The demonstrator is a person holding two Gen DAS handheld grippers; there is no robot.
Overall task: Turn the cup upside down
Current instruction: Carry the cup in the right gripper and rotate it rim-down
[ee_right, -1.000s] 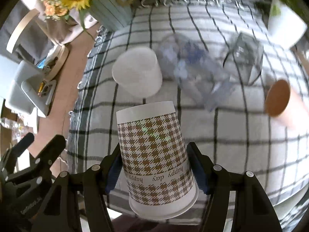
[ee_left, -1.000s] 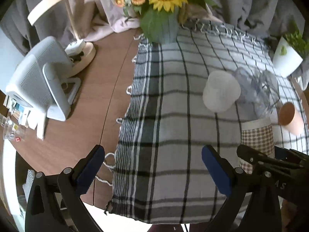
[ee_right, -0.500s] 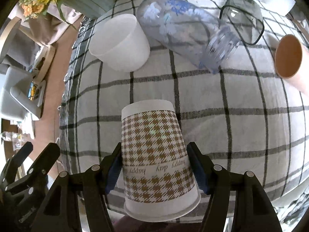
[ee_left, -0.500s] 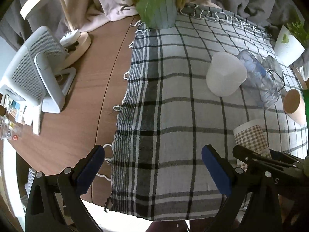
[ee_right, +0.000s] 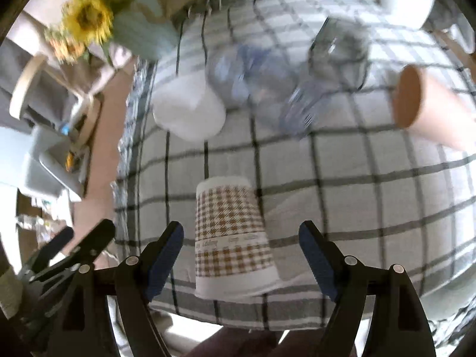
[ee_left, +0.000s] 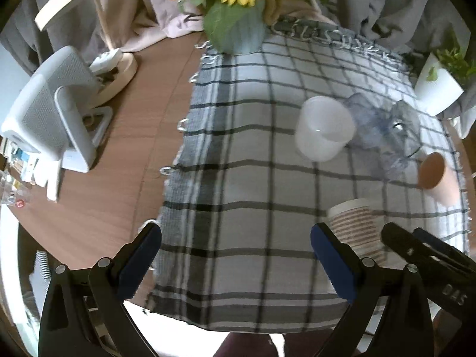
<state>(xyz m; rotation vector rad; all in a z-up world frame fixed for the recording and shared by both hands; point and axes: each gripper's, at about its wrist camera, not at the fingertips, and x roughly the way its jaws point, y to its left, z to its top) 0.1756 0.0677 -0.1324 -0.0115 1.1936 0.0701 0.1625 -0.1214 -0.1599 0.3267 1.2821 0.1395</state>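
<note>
Released since half a second ago: right gripper (ee_right: 239, 255) jaws now spread wide, blue pads clear of the houndstooth paper cup (ee_right: 230, 235) on both sides, where they were clamped on it before. Cup standing upside down on the plaid tablecloth (ee_right: 372, 208), closed base up, wide rim down on the fabric, sitting between the spread fingers, nearer the 9 o'clock pad than the 3 o'clock one. Right-wrist view motion-blurred, contact of rim with cloth all round hard to confirm. From the cup: white plastic cup (ee_right: 189, 111) at 11 o'clock, also mouth down; clear plastic bottle (ee_right: 255, 80) lying on its side at 12 o'clock, touching or just beside the white one; glass pitcher (ee_right: 339, 47) at 1 o'clock behind the bottle; terracotta-coloured cup (ee_right: 428, 104) on its side at 2 o'clock, well apart. Sunflower vase (ee_right: 142, 34) far off at 11 o'clock by the cloth edge. Left gripper (ee_left: 235, 258) also wide open, nothing between the pads, hovering over the near edge of the cloth; houndstooth cup (ee_left: 355, 227) in its view at 3 o'clock, just beyond the right-hand pad. Fan (ee_left: 50, 110) on bare wood at 10 o'clock in that view.
</note>
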